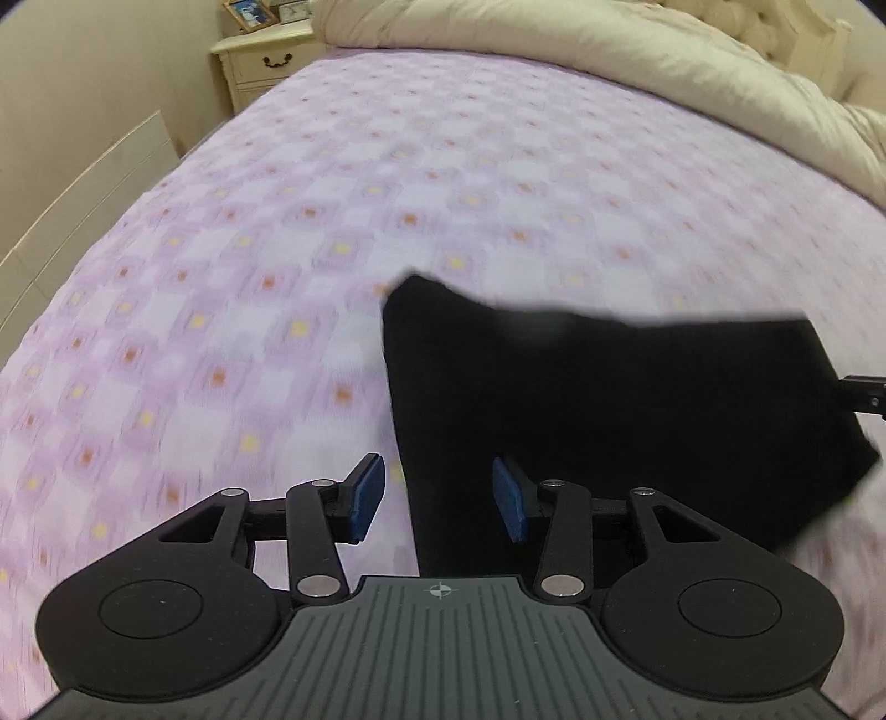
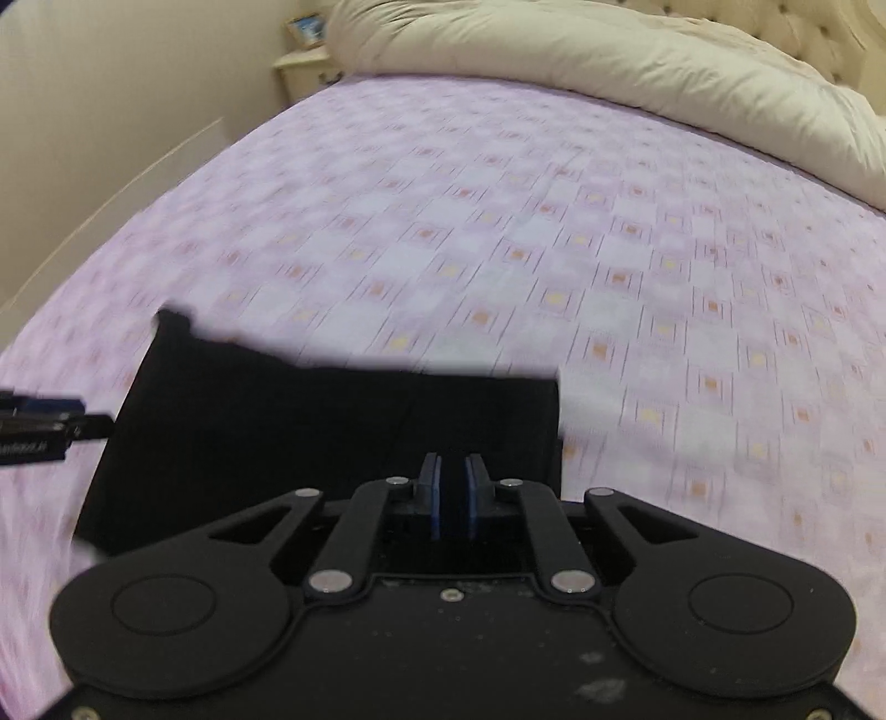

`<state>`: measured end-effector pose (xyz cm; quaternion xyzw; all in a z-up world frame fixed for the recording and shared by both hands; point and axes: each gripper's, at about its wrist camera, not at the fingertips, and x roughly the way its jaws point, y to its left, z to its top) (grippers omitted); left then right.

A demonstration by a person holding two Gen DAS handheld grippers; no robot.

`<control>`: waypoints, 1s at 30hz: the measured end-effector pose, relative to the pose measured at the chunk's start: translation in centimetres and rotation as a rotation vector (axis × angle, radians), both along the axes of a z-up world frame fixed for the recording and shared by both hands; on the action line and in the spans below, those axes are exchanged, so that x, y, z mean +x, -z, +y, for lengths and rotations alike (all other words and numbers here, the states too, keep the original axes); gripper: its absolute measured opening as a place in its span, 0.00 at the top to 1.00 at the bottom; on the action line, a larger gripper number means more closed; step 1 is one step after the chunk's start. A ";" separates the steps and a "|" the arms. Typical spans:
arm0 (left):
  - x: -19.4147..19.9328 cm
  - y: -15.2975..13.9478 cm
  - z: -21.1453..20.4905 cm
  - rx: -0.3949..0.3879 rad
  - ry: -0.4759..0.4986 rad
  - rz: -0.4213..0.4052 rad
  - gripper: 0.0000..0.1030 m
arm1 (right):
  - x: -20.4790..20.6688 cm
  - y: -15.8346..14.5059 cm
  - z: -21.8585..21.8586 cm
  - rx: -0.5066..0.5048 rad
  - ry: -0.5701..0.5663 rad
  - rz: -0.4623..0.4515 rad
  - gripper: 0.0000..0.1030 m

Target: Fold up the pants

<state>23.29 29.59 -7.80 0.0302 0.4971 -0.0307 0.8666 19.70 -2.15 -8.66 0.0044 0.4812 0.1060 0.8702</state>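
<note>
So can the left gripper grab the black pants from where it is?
Probably yes. The left gripper is open, with the edge of the black pants already between its blue pads and nothing blocking. The right gripper already pinches the other side.

Lilac checked bed (image 1: 387, 183), cream duvet (image 1: 554, 50), nightstand (image 1: 266, 61) by beige wall (image 1: 99, 83)

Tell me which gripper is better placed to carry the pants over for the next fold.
Right. The right gripper is shut on the pants. The left gripper is open beside the pants' edge, so it would probably need to grip first.
</note>
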 end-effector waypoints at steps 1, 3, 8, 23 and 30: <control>-0.5 0.4 -0.3 0.006 0.012 0.010 0.59 | -1.2 0.2 0.1 -0.012 -0.016 0.015 0.89; -1.3 2.1 -0.7 0.029 0.026 0.070 0.58 | -2.9 1.4 0.3 -0.057 -0.036 0.079 0.91; -1.1 3.5 -0.1 0.008 -0.017 0.111 0.58 | -4.3 4.0 -0.1 -0.086 -0.014 0.172 1.00; -9.1 -8.8 -5.4 0.003 -0.202 -0.082 0.58 | -13.9 -9.7 -2.0 0.076 0.012 -0.151 0.40; -14.2 -12.1 -9.5 0.088 -0.226 -0.165 0.58 | -16.7 -12.3 -3.3 0.063 0.035 -0.109 0.26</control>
